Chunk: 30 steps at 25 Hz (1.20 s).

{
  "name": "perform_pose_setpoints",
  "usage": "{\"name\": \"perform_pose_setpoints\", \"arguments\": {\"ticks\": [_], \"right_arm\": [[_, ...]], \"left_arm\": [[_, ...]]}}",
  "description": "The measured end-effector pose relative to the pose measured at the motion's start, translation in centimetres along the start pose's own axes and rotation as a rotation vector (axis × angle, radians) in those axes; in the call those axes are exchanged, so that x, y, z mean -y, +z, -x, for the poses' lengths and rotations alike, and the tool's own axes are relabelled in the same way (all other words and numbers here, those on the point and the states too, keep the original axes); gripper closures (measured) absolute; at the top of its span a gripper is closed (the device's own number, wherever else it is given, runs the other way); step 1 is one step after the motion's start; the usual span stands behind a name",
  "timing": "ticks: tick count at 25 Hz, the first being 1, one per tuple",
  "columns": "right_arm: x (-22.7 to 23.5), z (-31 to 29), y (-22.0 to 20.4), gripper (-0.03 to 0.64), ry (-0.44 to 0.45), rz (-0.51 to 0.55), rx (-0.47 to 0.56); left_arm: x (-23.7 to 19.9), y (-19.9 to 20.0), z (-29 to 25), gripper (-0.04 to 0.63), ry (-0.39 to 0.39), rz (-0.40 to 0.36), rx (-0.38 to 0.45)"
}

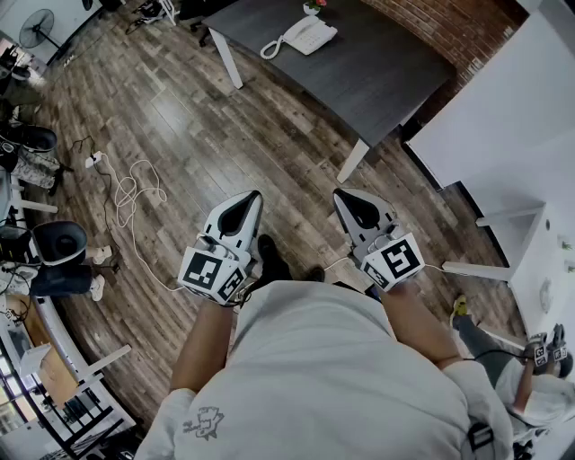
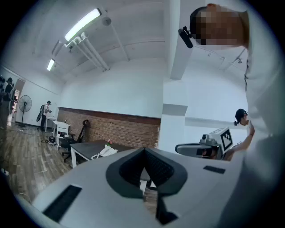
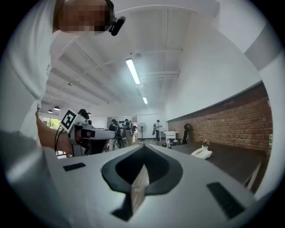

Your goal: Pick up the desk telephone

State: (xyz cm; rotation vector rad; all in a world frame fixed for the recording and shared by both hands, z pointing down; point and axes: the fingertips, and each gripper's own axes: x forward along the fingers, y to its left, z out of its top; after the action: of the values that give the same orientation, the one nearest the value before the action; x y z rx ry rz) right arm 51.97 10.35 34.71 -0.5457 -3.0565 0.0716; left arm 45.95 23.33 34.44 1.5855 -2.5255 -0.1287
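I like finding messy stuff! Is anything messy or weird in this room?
A white cable lies in loose, tangled loops on the wooden floor at the head view's left. The telephone sits tidily on the dark desk.

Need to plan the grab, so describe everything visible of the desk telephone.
The telephone is white, plastic-looking, its handset seemingly seated on it, a coiled cord looping off one end. It lies flat on the dark table, close to a small flower pot near the brick wall. Only the table visibly touches it; buttons are too small to see.
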Motion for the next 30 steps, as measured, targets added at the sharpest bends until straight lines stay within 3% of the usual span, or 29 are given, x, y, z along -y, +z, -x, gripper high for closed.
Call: {"name": "perform_pose_setpoints", "arguments": {"ticks": [11,21,24,30], "right_arm": [[-0.2,-4.2,-1.1,0.614,0.011,-0.002,-0.023],[1.1,-12.7,-1.3,0.611,-0.059,0.063,-0.055],[1.3,-15.9,-1.1,0.511,-0.077,0.065,-0.072],[0.9,-20.3,-0.6,0.420,-0.091,0.068,-0.095]], "left_arm": [[-4.3,-0.8,-0.5,0.584,0.009,0.021,-0.018],[-12.6,0.2,-1.3,0.580,-0.004,0.027,0.007],[-15.8,0.8,-1.6,0.454,-0.027,0.033,0.015],[-20.8,2.2,-2.1,0.293,-0.060,0.028,0.001]]}}
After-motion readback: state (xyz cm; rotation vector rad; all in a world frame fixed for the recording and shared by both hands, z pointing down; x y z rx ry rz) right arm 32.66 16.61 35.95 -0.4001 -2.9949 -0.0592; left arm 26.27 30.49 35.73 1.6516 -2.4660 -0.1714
